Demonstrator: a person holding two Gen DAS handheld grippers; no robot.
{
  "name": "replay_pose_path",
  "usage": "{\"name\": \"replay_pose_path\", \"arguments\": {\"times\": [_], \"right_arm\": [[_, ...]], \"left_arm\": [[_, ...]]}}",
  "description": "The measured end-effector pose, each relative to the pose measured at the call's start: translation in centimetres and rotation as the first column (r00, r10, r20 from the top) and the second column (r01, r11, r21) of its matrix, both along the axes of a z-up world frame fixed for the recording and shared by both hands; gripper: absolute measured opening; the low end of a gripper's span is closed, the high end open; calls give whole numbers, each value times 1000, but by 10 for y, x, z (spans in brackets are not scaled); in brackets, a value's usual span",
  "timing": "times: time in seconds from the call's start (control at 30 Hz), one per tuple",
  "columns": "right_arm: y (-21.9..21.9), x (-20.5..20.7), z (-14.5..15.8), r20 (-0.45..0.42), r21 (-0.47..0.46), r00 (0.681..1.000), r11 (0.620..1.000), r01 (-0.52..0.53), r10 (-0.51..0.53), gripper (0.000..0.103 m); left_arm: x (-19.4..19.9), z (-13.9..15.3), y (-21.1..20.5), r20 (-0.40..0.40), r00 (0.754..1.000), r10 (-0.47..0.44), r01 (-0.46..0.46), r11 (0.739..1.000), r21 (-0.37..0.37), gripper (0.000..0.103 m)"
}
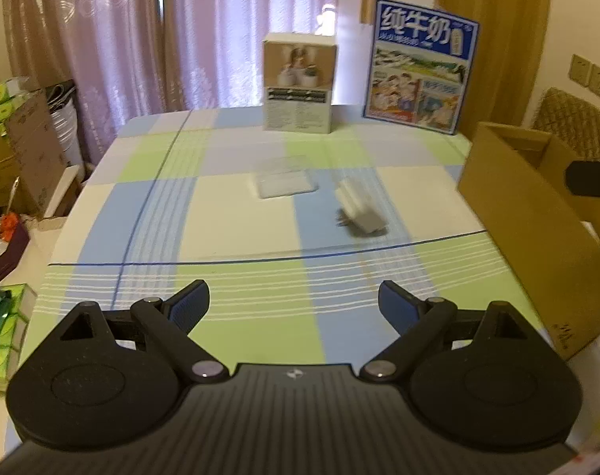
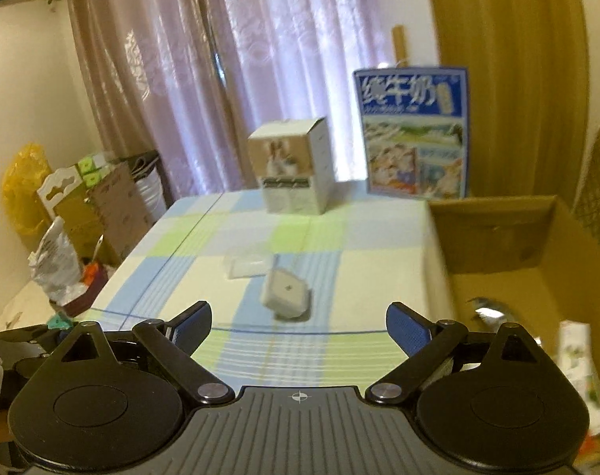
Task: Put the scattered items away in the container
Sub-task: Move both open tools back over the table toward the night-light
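Observation:
A white plug adapter [image 1: 361, 213] lies on the checked tablecloth [image 1: 240, 308], ahead of my left gripper [image 1: 294, 308], which is open and holds nothing. A clear flat plastic case [image 1: 286, 184] lies just beyond the adapter. At the table's right edge stands the brown cardboard box [image 1: 537, 217]. In the right wrist view the adapter [image 2: 286, 295] lies a short way ahead of my open, empty right gripper [image 2: 300, 328], with the clear case [image 2: 248, 265] behind it. The cardboard box [image 2: 498, 237] stands open to the right, with a shiny item [image 2: 488, 308] and a white packet [image 2: 577, 372] inside.
A small printed carton [image 1: 298, 83] and a blue milk carton [image 1: 420, 67] stand at the table's far edge before curtains. Cardboard boxes and bags [image 1: 19, 150] crowd the floor on the left. A green tissue pack [image 1: 3, 324] sits at the near left. A wicker chair back [image 1: 573, 122] rises behind the box.

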State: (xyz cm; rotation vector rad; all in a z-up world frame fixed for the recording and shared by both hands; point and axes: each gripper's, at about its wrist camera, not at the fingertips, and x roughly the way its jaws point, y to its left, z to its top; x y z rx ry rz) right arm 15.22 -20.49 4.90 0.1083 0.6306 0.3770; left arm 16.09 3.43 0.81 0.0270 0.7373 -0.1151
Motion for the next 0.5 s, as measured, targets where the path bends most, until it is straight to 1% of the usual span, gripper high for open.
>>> {"name": "replay_pose_path", "arguments": {"times": [0.13,0.23,0.33,0.5], "right_arm": [[16,21,-18,-45,26,999,1000,1,0,93],[20,35,-32,-73,59,997,998,7,-3,93],[20,48,-45,-105,93,994,995,26,-16,93],[17,70,-67,-157,89,987,994,59,-44,93]], "left_arm": [[5,-7,12,-9,1000,19,-20,1000,-12,90],[8,-15,17,-15,999,37,-36,999,14,91],[13,-23,18,-25,999,33,-32,999,36,91],[23,-32,18,-35,999,24,-23,999,39,91]]}}
